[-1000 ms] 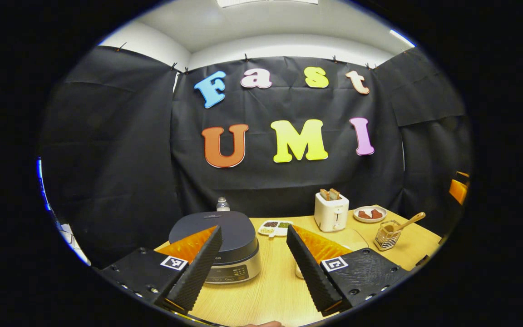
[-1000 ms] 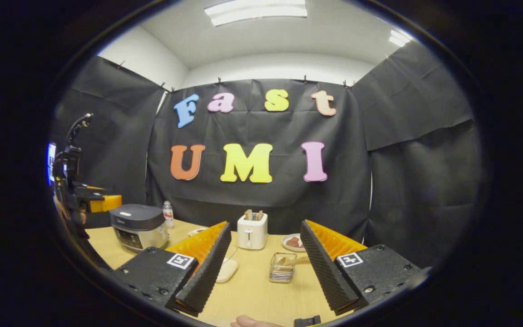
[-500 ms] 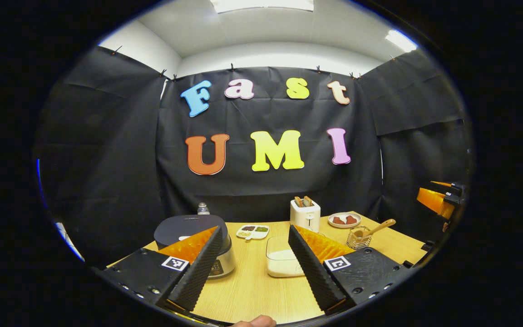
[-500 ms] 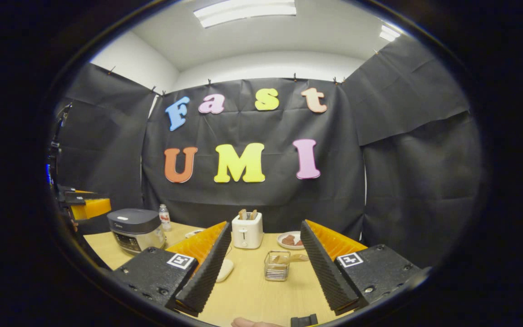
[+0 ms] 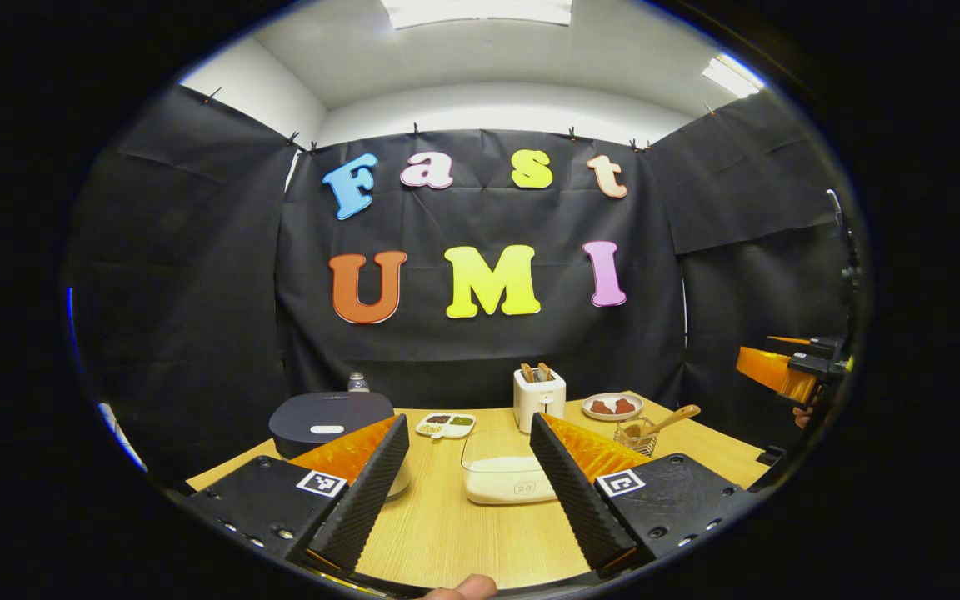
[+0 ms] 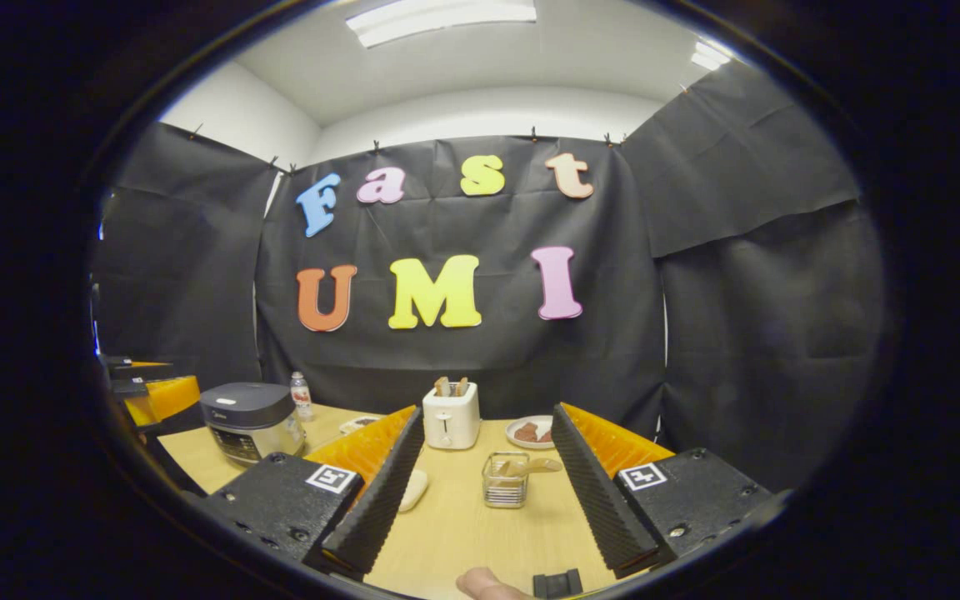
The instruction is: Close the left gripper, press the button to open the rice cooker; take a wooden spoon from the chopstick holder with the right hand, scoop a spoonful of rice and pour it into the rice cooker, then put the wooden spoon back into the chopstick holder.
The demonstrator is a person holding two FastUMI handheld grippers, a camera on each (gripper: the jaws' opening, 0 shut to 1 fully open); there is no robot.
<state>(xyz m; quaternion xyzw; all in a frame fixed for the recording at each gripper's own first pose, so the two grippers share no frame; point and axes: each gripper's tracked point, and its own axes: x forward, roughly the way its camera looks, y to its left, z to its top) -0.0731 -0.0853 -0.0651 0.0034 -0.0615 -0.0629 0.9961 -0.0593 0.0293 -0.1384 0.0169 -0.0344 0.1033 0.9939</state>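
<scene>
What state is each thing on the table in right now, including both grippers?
Dark-lidded rice cooker: lid closed.
White toaster: bread slices sticking up.
Clear chopstick holder: wooden spoon resting in it.
Clear rectangular rice container: uncovered, rice inside.
Left gripper: open, empty.
Right gripper: open, empty.

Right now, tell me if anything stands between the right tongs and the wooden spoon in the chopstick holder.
Nothing visible does. The right tongs stand open, and the chopstick holder with the wooden spoon sits straight ahead between the fingers, bare table before it. The toaster stands behind.
</scene>
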